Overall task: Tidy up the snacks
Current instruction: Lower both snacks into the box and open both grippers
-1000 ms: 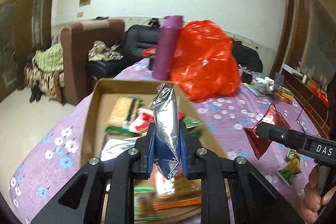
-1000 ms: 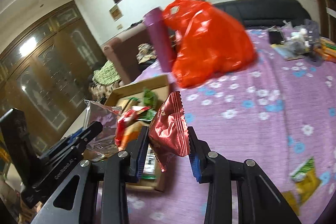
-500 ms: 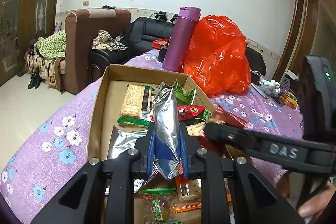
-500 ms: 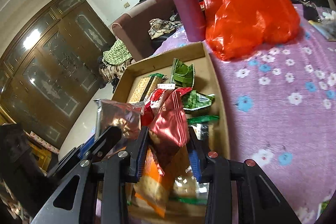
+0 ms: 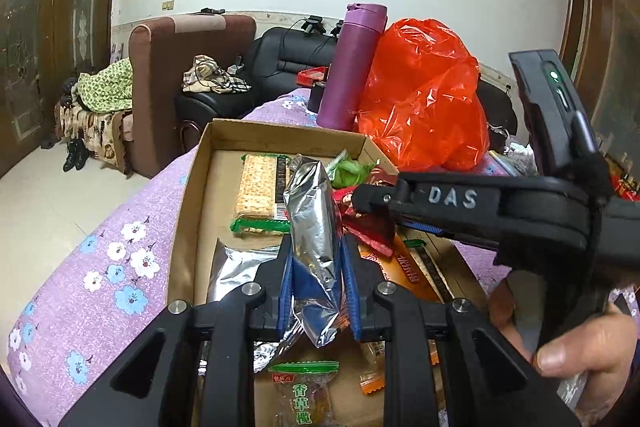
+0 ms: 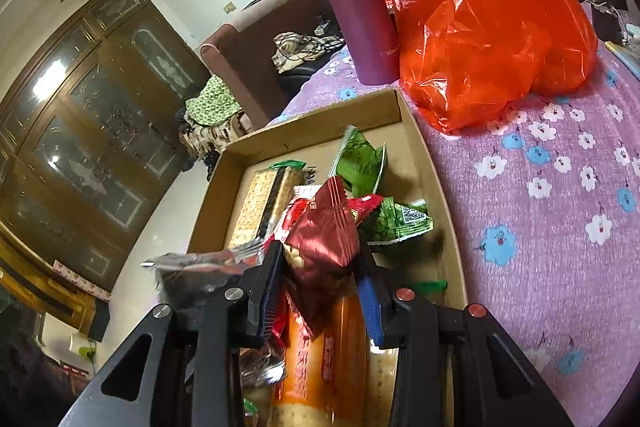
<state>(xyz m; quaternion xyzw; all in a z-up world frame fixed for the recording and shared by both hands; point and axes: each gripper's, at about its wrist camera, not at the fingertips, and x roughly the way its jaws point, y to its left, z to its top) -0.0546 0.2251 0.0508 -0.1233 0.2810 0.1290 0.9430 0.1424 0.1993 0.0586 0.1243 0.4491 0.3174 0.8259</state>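
Here, one cardboard box [image 5: 192,211] is sitting on the flowered purple tablecloth [image 5: 120,247], and it is serving as the landmark. Over its near end, the left gripper [image 5: 316,283] is clamping one silver foil packet [image 5: 314,223], which is standing upright between the blue pads. Inside the box, toward its far left, one cracker pack [image 5: 260,191] is lying flat; one more silver packet [image 5: 236,267] is lying near the left wall. Over the box's middle, the right gripper [image 6: 320,291] is pinching one dark red snack packet [image 6: 324,243], its jaws pressing the wrapper's lower half. Two green wrappers [image 6: 360,163] are resting toward the box's far right corner, and one orange packet [image 6: 320,351] is lying at its near end. Beyond the box's far right corner, one purple bottle [image 6: 356,3] is standing upright beside one red plastic bag [image 6: 480,15].
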